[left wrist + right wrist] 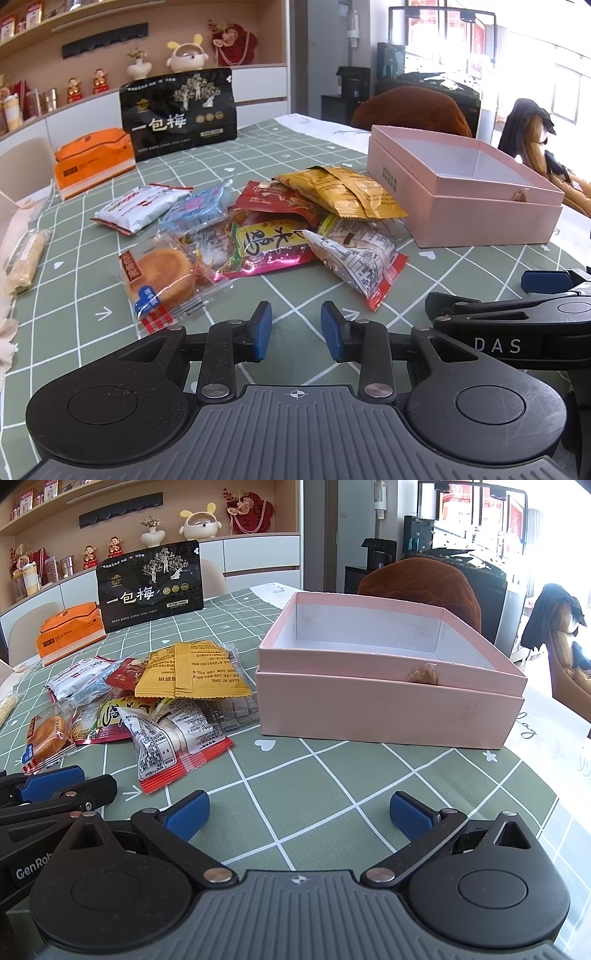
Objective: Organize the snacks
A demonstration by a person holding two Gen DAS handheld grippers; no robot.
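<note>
Left gripper (296, 330) fingers narrowly parted, empty, right gripper (299, 818) fingers spread wide, empty, crinkled bright snack packets (258, 229) heaped on the checked tabletop (332, 786) beside an open pink box (388, 686), lower packets partly buried.

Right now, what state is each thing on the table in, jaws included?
pink box: open, no lid on, nothing inside as far as visible.
yellow packet: sealed, lying on top of the snack pile.
round cake packet: sealed, flat on the cloth.
black plum bag: standing upright, closed.
orange tissue pack: lying flat.
left gripper: jaws open, nothing between them.
right gripper: jaws wide open, nothing between them.
</note>
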